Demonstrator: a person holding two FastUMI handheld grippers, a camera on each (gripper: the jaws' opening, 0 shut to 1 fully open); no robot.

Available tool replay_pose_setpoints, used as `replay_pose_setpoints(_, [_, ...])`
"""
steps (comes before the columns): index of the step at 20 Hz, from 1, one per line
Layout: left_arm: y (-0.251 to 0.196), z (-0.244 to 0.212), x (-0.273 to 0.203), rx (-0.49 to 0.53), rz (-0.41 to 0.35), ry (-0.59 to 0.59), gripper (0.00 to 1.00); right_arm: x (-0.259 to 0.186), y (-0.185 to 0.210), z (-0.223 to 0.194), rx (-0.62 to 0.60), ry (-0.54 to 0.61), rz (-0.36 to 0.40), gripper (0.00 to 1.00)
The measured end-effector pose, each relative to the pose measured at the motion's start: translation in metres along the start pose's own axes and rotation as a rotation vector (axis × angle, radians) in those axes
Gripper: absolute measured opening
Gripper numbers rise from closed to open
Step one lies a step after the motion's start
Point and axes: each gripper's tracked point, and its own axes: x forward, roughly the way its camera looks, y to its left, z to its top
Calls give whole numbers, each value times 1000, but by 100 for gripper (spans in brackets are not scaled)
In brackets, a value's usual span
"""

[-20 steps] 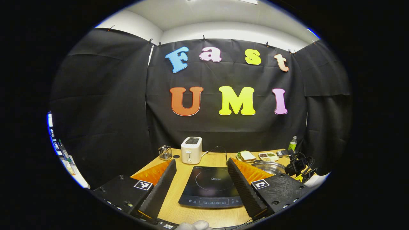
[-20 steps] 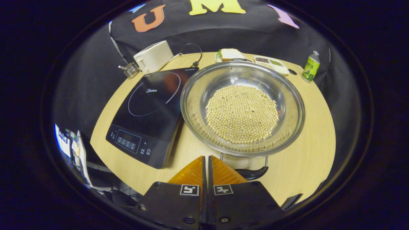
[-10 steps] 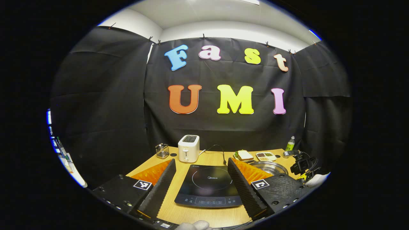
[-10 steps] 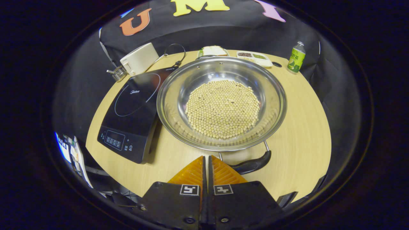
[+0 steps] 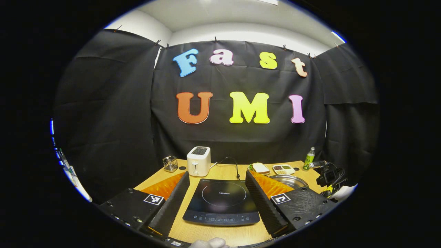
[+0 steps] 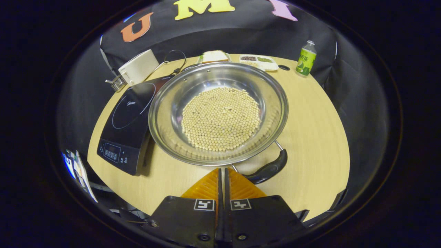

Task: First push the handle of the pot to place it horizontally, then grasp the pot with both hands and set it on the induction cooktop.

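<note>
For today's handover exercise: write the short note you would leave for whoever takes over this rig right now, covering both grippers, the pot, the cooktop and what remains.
Right gripper: shut, empty, tips at the pot's near handle.
Left gripper: open, empty, above the cooktop's near edge.
Pot: full of beans, on the table beside the cooktop's right side, rim overlapping its edge in the right gripper view.
Done: handle push apparently under way.
Left: finish levelling the handle, grasp the pot with both grippers, set it on the cooktop.

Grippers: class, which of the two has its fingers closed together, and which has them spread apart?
The right gripper is the closed one, its fingers pressed together just before the pot's handle. The left gripper is spread wide, framing the induction cooktop.
</note>
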Motion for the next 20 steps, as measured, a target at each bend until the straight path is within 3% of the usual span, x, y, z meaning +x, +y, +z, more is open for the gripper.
replay_pose_setpoints(2, [-1, 1, 1, -2, 5, -2, 97, 0, -10, 0, 19, 3, -5, 4])
replay_pose_setpoints(8, [-11, 0, 6, 2, 16, 2, 97, 1, -39, 9, 19, -5, -30, 0])
replay_pose_setpoints(10, [-17, -3, 7, 2, 13, 12, 97, 0, -47, 11, 20, -4, -31, 7])
replay_pose_setpoints(14, [-29, -4, 11, -3, 22, 16, 97, -1, -63, 18, 12, -3, -39, 1])
replay_pose_setpoints(20, [-52, -11, 19, -26, 42, 26, 97, 1, -92, 30, -24, 0, -48, 2])
